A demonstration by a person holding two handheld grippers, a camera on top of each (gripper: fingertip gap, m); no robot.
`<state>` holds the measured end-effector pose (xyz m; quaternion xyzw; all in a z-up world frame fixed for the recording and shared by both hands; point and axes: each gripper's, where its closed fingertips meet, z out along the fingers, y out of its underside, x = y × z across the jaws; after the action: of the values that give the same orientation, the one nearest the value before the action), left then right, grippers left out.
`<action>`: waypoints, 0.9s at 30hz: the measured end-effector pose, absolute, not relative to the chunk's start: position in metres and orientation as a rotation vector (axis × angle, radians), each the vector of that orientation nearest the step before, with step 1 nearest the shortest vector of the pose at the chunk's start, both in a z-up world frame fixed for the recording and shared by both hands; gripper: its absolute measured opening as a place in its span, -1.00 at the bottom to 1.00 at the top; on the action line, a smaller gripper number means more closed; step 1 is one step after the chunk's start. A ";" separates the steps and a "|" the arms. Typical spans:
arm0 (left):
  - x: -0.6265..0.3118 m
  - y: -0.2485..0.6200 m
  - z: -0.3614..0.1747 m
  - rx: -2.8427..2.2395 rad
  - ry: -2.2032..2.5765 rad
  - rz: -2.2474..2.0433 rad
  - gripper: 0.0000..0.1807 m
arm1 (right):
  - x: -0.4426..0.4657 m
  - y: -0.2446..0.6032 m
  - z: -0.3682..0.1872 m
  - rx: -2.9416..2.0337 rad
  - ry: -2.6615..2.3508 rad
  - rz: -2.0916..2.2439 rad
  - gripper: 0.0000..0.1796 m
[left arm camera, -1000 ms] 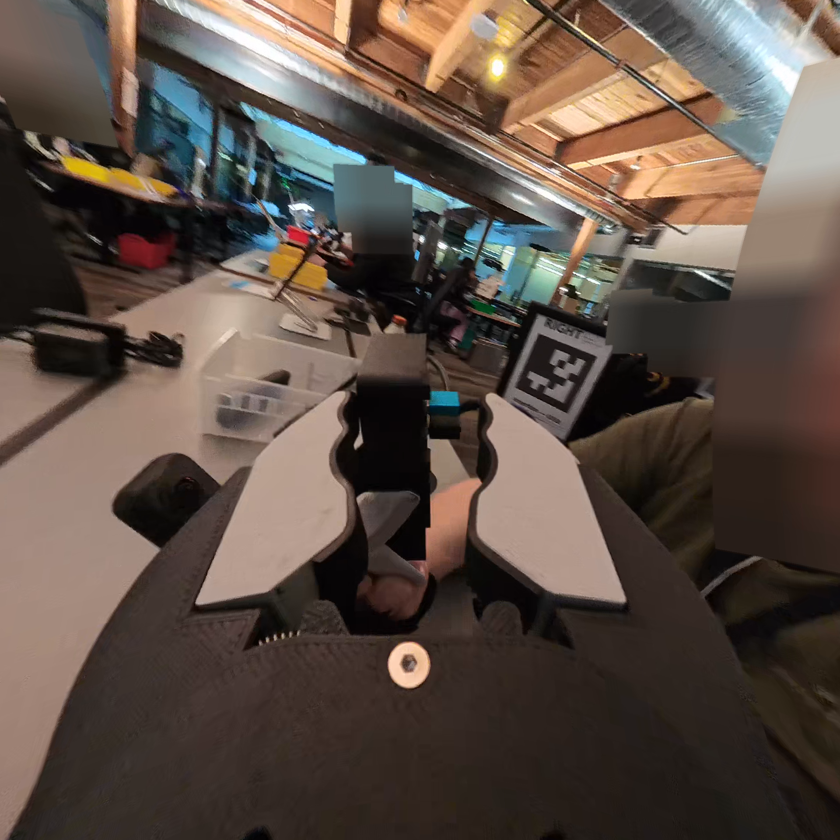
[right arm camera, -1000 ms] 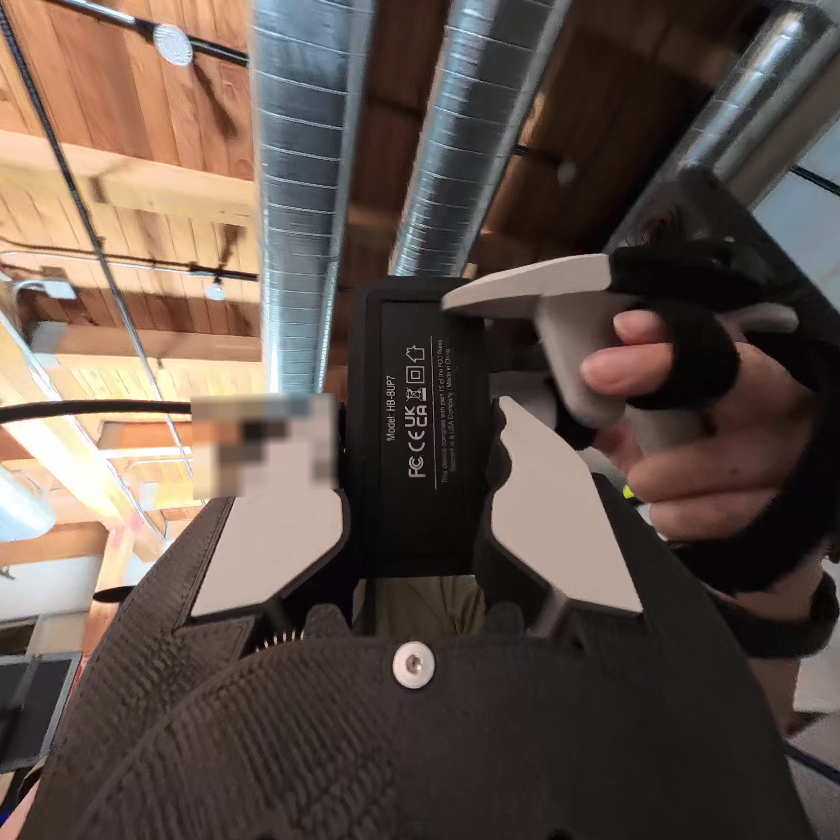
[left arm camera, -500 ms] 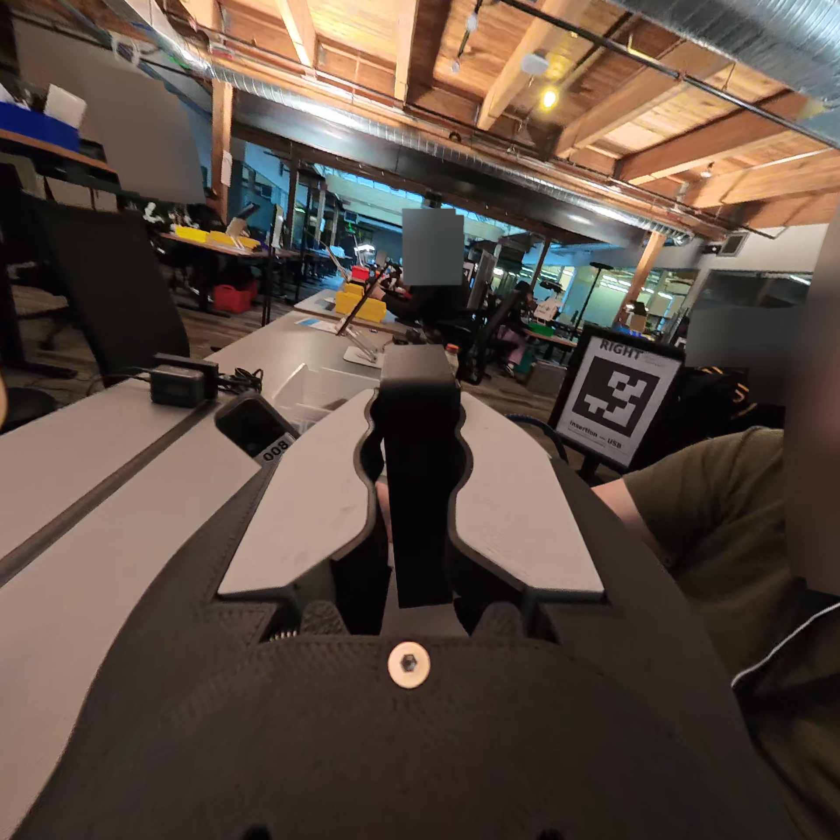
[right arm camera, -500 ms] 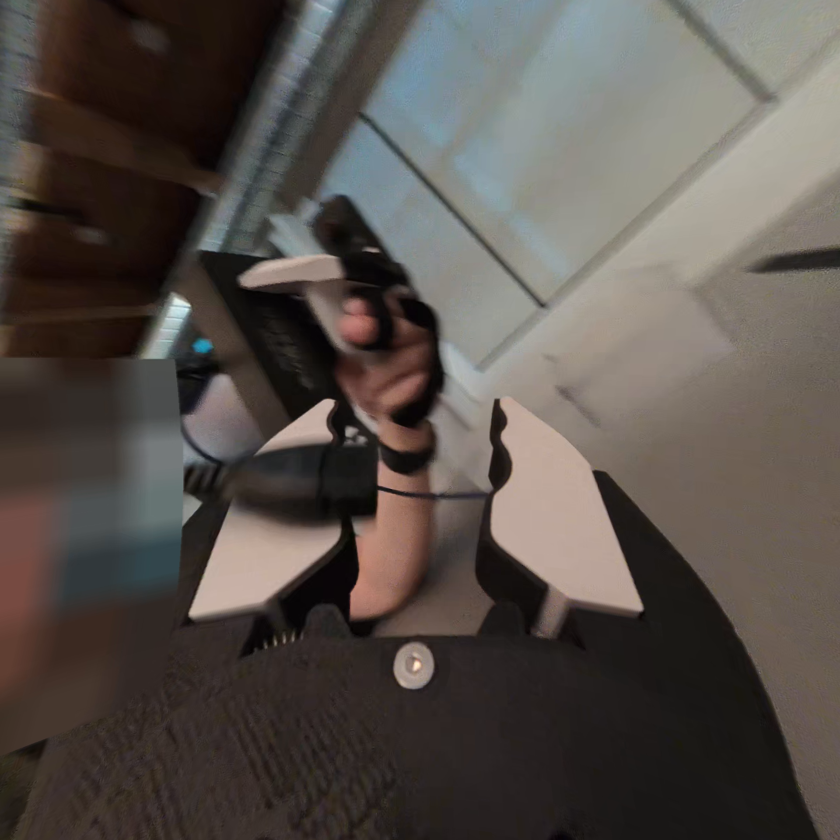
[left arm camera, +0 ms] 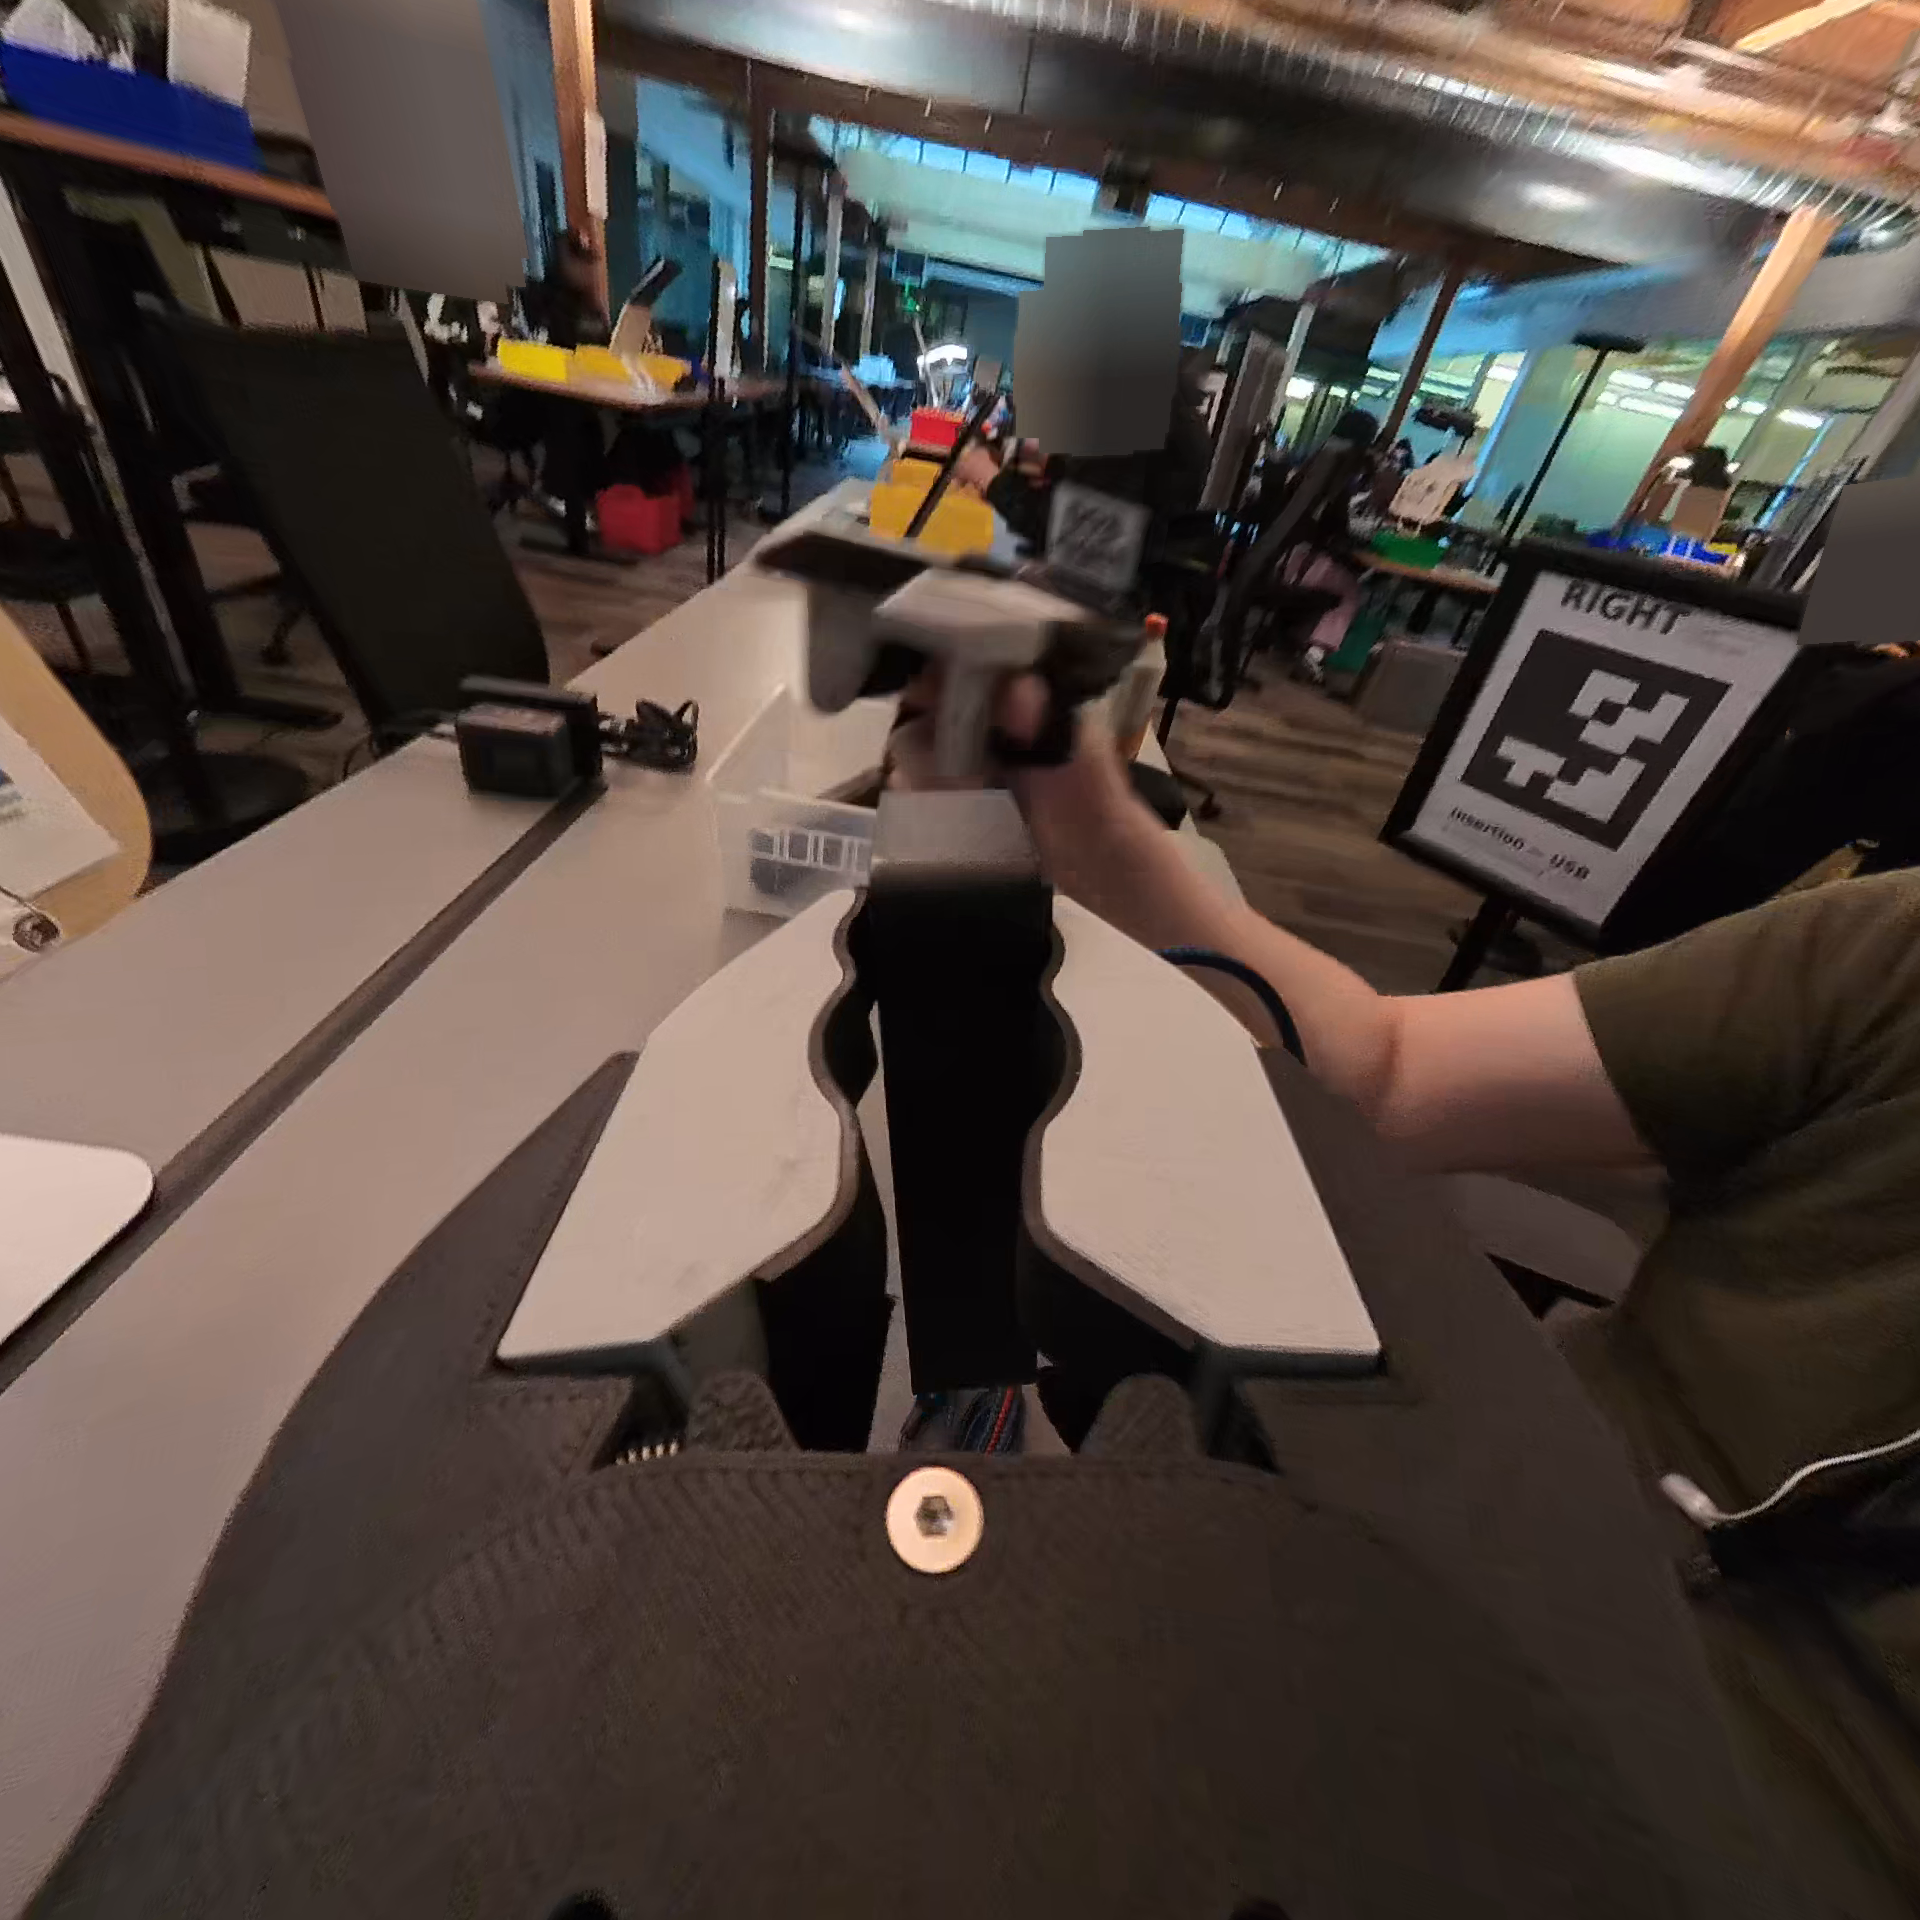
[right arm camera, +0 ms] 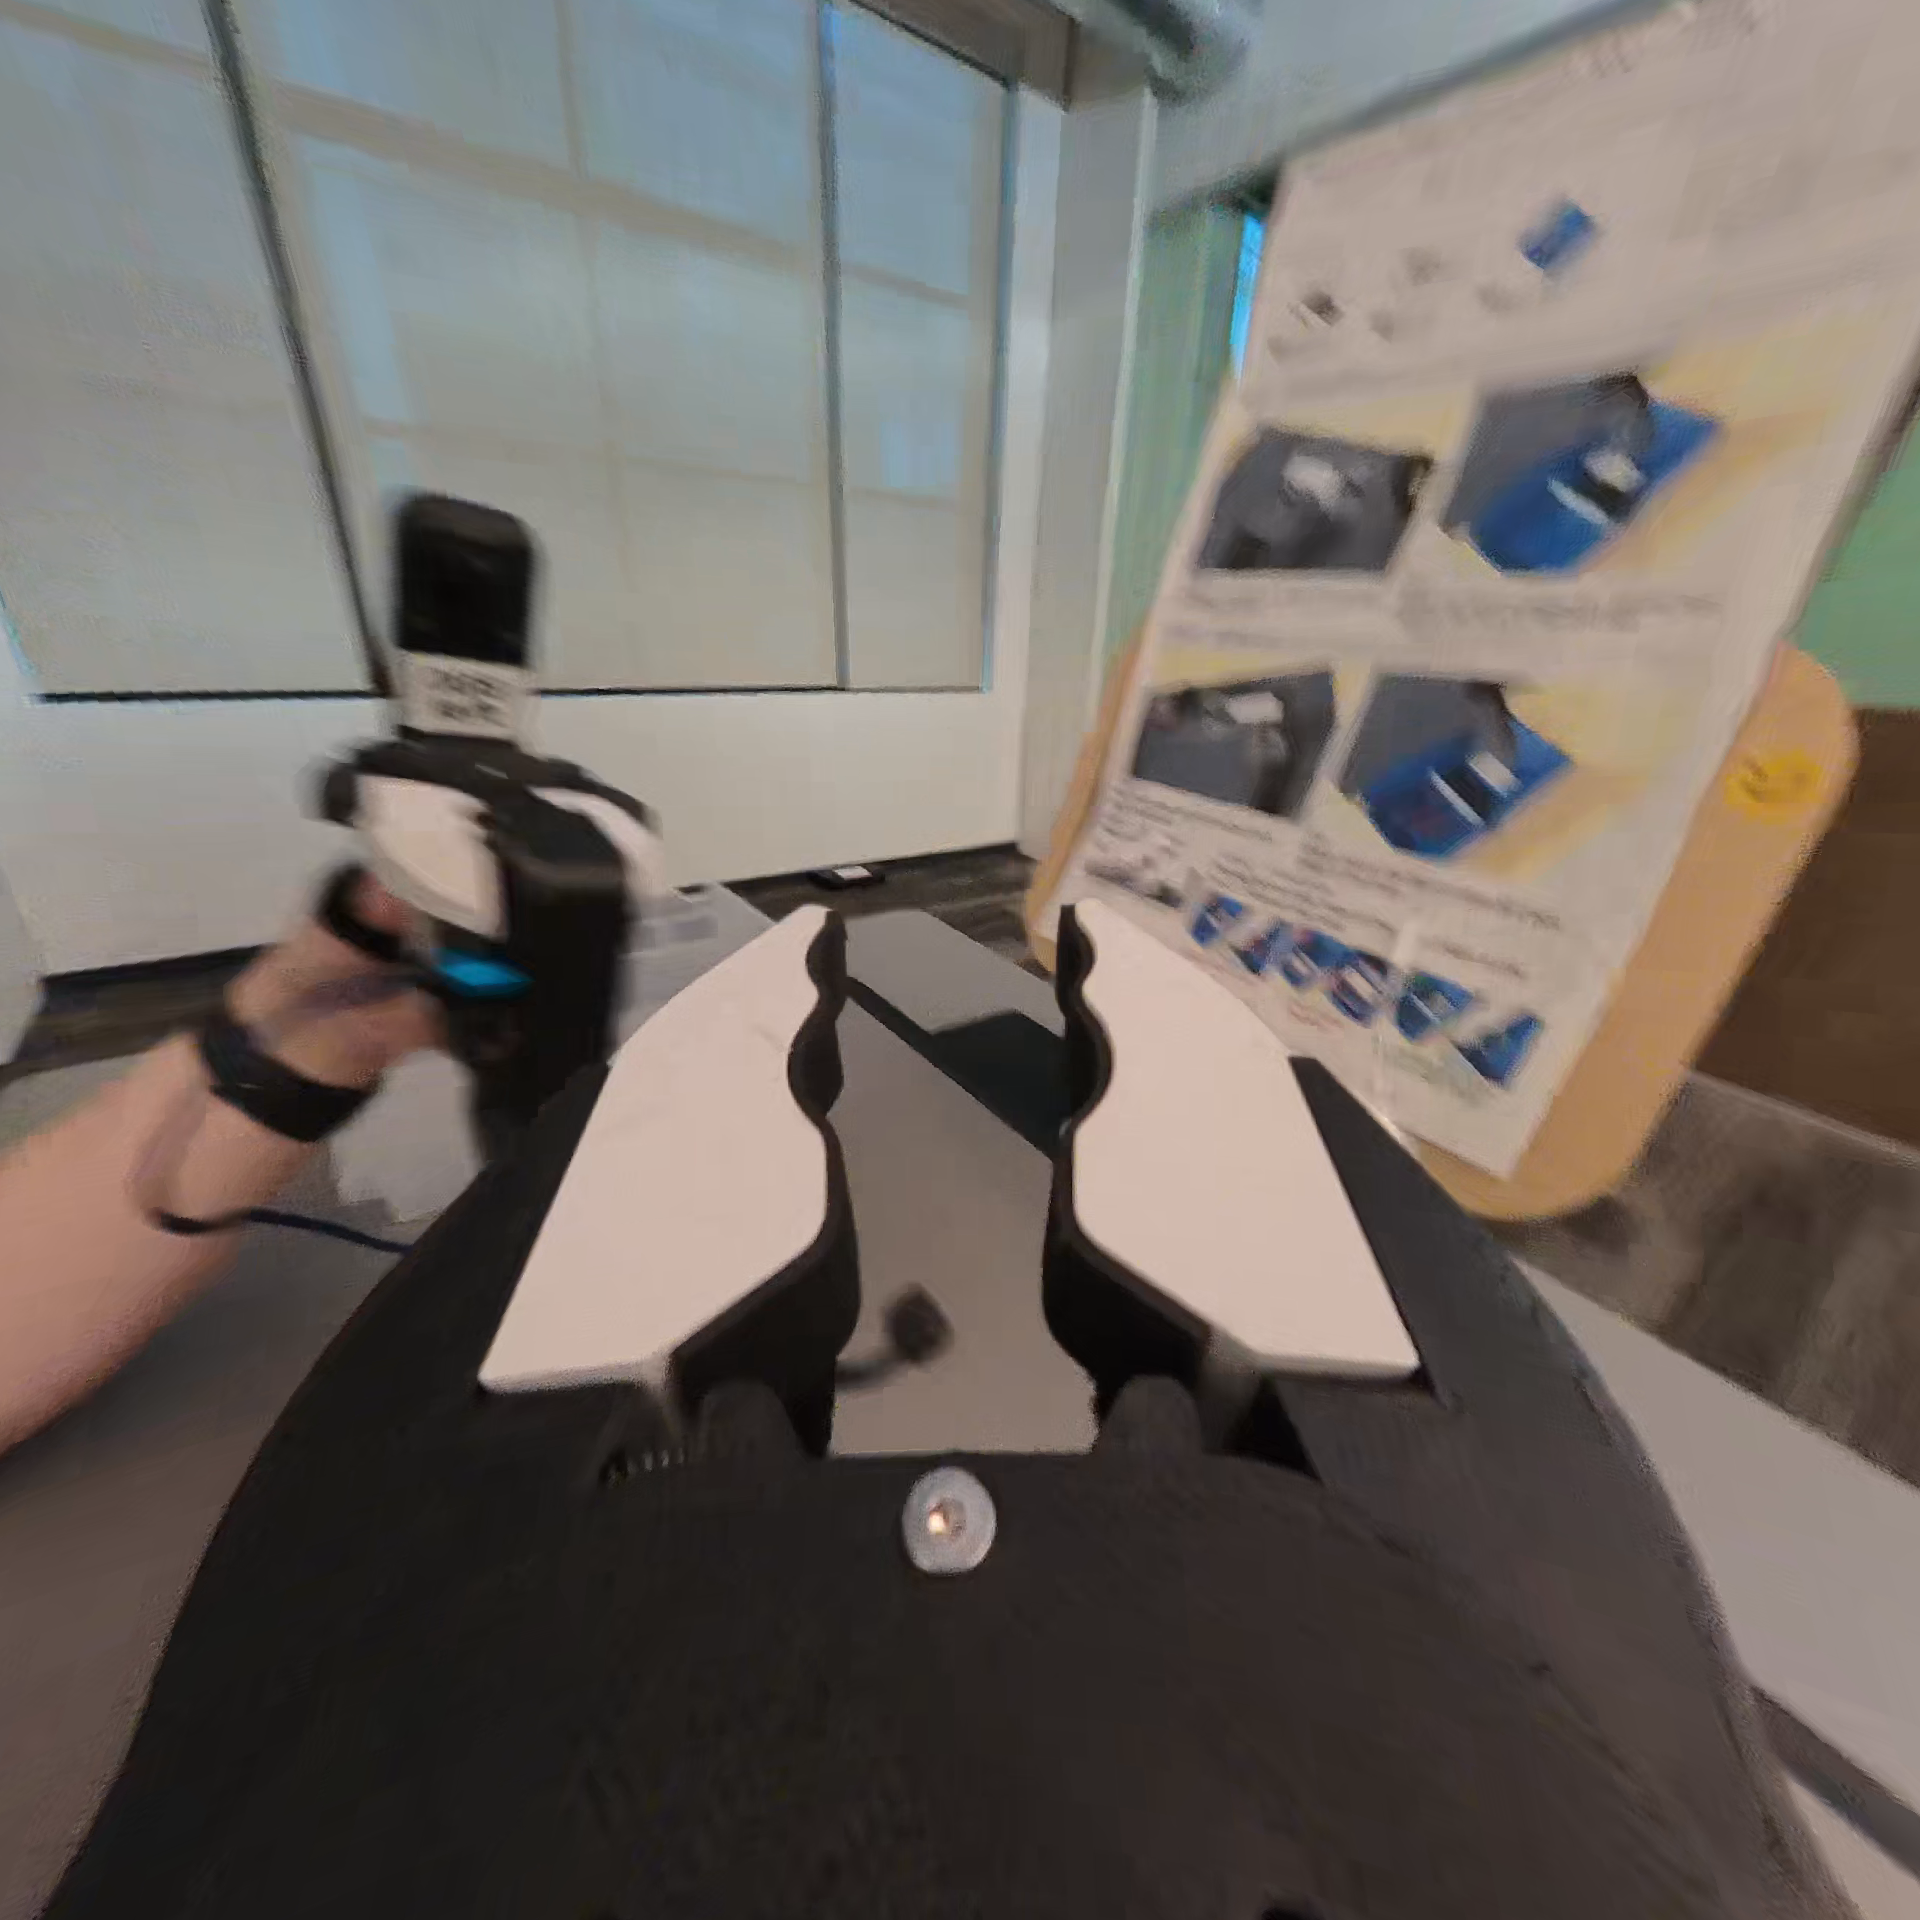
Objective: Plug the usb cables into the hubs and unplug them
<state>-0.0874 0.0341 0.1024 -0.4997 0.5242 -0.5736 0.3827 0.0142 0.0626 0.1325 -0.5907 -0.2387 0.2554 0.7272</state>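
Note:
My left gripper (left arm camera: pixel 951 914) is shut on a black USB hub (left arm camera: pixel 956 1091), which stands upright between the fingers and reaches past their tips. In the right wrist view the left gripper (right arm camera: pixel 488 883) shows at the left, in a gloved hand, with the hub (right arm camera: pixel 566 977) in it and a blue part (right arm camera: pixel 473 977) on the hub's side. My right gripper (right arm camera: pixel 945 925) is open and empty above the grey table (right arm camera: pixel 935 1195). A small black plug with a cable (right arm camera: pixel 914 1325) lies on the table, seen between its fingers. The right gripper (left arm camera: pixel 935 634) also shows blurred beyond the hub.
A clear plastic bin (left arm camera: pixel 774 842) and a black power adapter (left arm camera: pixel 520 743) sit on the table (left arm camera: pixel 260 987) beyond the hub. A marker sign (left arm camera: pixel 1590 748) stands at the right. A poster board (right arm camera: pixel 1455 623) stands right of my right gripper. A thin blue cable (right arm camera: pixel 312 1226) hangs under the arm.
The right gripper has let go of the hub, opened and swung away down toward the table. The left gripper has closed on the hub and holds it alone.

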 end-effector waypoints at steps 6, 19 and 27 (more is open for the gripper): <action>-0.071 0.021 0.093 -1.269 1.396 -1.504 -0.72 | -0.061 0.031 0.115 -1.473 -0.758 0.881 -0.38; -0.062 0.017 0.083 -1.247 1.420 -1.581 -0.67 | -0.068 0.032 0.088 -1.588 -0.793 1.206 -0.70; -0.074 0.033 0.082 -1.241 1.324 -1.701 -0.70 | -0.067 0.040 0.077 -1.629 -0.762 1.209 -0.71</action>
<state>-0.0738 0.0331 0.0816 -0.4724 0.5040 -0.6476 0.3217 -0.0675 0.0398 0.0770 -0.6643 -0.3105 0.4929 0.4683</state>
